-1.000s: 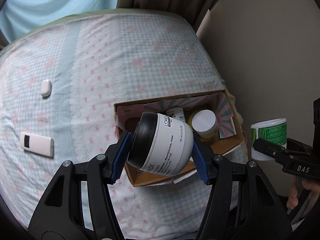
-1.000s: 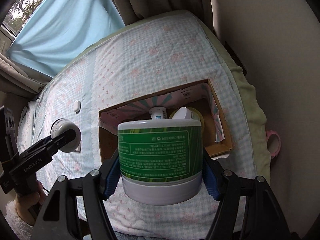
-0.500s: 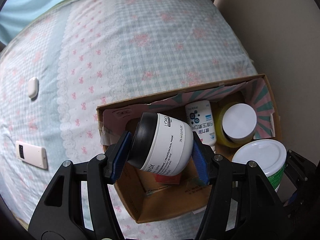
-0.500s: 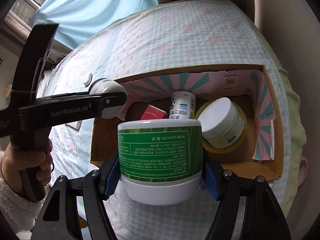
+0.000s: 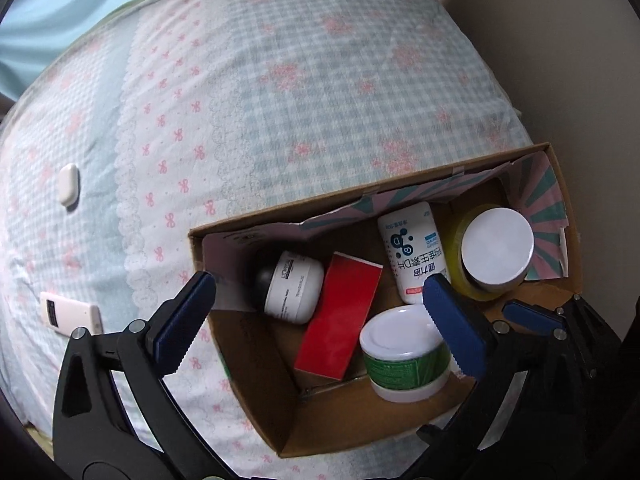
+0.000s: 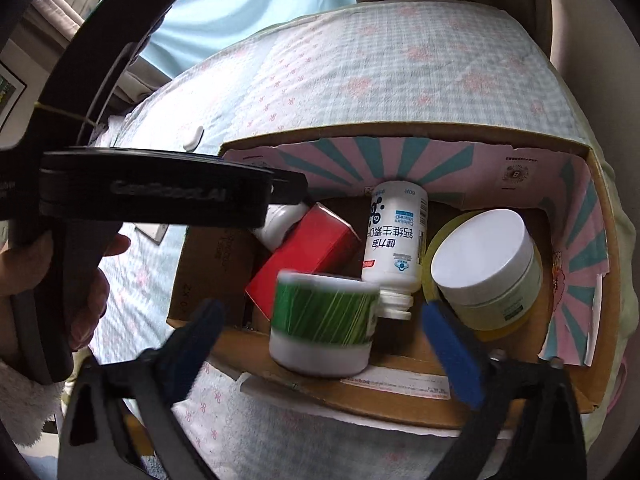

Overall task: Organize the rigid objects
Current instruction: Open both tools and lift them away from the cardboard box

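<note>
From the left wrist camera, the left gripper (image 5: 316,312) is hanging over the cardboard box (image 5: 340,428) with its blue fingers (image 5: 454,326) spread wide and nothing between them. Just ahead of the gap, the black-lidded white jar (image 5: 290,290) is lying on its side in the near-left corner of the box, touching the red carton (image 5: 340,316) that is leaning beside it. Right under the right-hand finger, the green jar (image 5: 404,356) is sitting upright with its white lid up. Further ahead and to the right, the white bottle (image 5: 412,250) is lying flat, and beyond it the pale jar with a white lid (image 5: 496,246) is sitting inside a yellow tape roll (image 5: 458,236). The box is resting on the checked bedspread (image 5: 280,80); off to the far left of the claw a white remote (image 5: 70,316) and a small white case (image 5: 67,189) are lying on the cloth. A finger tip of the right gripper (image 5: 528,316) is poking in at the right edge.

From the right wrist camera, the right gripper (image 6: 328,340) is also standing spread apart, gripping nothing. The green jar (image 6: 324,318), blurred, is sitting between and just beyond the fingers (image 6: 452,354), touching neither. Ahead of it the white bottle (image 6: 394,236) is pointing its cap toward the claw, with the red carton (image 6: 308,250) to the left and the pale jar (image 6: 486,266) to the right, all inside the box (image 6: 404,400). The left gripper's black body (image 6: 160,196) is crossing the view on the left, held by a hand (image 6: 86,280); it is hiding most of the black-lidded jar.
</note>
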The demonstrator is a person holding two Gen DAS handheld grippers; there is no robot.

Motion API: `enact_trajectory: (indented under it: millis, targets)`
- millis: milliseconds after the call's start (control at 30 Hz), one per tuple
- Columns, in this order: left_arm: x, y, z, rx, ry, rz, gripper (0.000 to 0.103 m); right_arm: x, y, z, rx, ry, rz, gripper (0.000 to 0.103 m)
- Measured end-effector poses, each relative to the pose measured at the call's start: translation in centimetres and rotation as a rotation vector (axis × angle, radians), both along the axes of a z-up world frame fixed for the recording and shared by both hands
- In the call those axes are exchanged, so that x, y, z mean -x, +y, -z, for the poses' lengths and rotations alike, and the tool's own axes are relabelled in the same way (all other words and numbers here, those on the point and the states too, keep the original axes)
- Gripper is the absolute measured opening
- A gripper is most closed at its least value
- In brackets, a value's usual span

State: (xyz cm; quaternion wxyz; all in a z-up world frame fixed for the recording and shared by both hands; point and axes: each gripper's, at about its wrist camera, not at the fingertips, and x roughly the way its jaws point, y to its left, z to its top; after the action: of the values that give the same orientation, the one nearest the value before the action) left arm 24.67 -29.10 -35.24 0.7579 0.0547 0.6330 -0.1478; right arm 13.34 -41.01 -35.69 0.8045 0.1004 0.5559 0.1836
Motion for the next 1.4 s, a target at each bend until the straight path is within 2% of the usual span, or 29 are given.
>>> enact_trajectory:
  millis: [67, 200, 333, 533, 667, 767, 933, 1233, 1400]
  targets:
    - [0.3, 0.8, -0.4, 0.001, 0.003, -0.020, 0.103, 0.5, 0.1, -0.1, -0.004, -0.035, -0.005, 0.103]
    - [0.8, 2.0, -0.3, -0.041, 0.011, -0.032, 0.103, 1.1, 0.5, 0.1, 0.055, -0.071, -0.028, 0.103]
    - [1.3, 2.4, 0.3, -0.055, 0.046, -0.035, 0.103, 0.9, -0.1, -0.1, 0.050, -0.066, -0.005, 0.103]
    - [2.4, 2.6, -0.7, -0.047, 0.039, -0.053, 0.103, 1.0, -0.7, -1.0, 0.087, -0.069, 0.012, 0.103]
    - [3.1, 3.4, -1.7, -0.030, 0.039, -0.071, 0.103, 1.0, -1.0, -1.7, 0.101, -0.016, 0.019, 0.103]
    - [4.0, 4.3, -3.1, -0.043, 0.011, -0.078, 0.103, 1.0, -1.3, -2.5, 0.109, 0.014, 0.028, 0.103]
    - [5.8, 6.8, -6.1, -0.045, -0.051, -0.120, 0.103, 1.5, -0.7, -5.2, 0.156, -0.036, 0.003, 0.103]
    - [8.9, 12.6, -10.5, -0.052, -0.142, -0.242, 0.103, 2.7, 3.5, -9.5, 0.206, -0.101, -0.068, 0.103]
    - [10.8, 16.6, -12.5, -0.055, -0.171, -0.313, 0.103, 2.4, 6.0, -12.5, 0.214, -0.130, -0.062, 0.103]
